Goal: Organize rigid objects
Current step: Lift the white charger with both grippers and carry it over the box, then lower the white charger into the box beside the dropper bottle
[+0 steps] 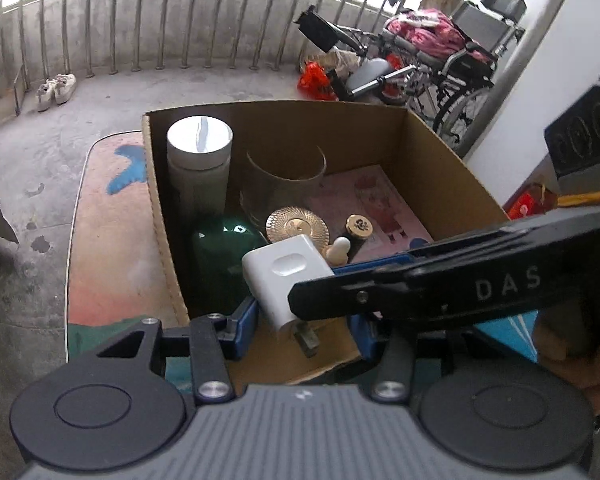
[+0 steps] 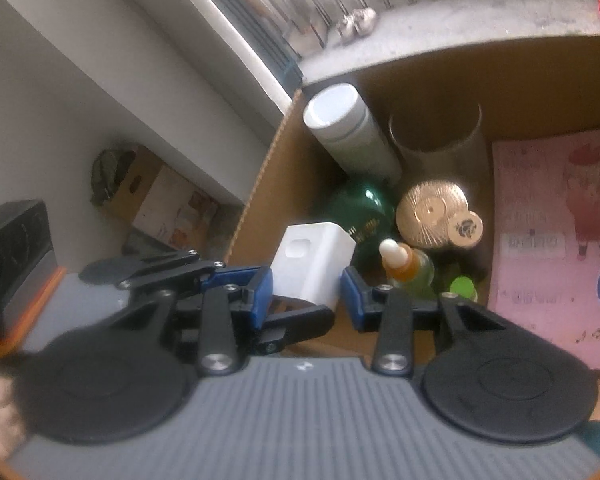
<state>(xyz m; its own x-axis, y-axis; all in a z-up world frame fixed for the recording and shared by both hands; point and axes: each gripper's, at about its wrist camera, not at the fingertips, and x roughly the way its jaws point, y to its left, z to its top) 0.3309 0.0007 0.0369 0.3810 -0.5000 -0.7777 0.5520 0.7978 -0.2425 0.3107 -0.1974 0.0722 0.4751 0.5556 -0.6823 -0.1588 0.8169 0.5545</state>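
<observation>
My left claw (image 1: 304, 326) and right claw (image 2: 306, 296) both clamped on white charger block (image 1: 286, 280), block betw. the blue pads over cardboard box (image 1: 440, 152) near edge, green bottle (image 2: 360, 208) just ahead, white flask (image 1: 199, 160) further ahead-left.

We read the white letters "DAS" on the black arm of the right gripper (image 1: 380, 276) crossing the left wrist view, print on the pink card (image 2: 556, 232) and gold lettering on the green bottle (image 2: 364, 216) too blurred for us to read
</observation>
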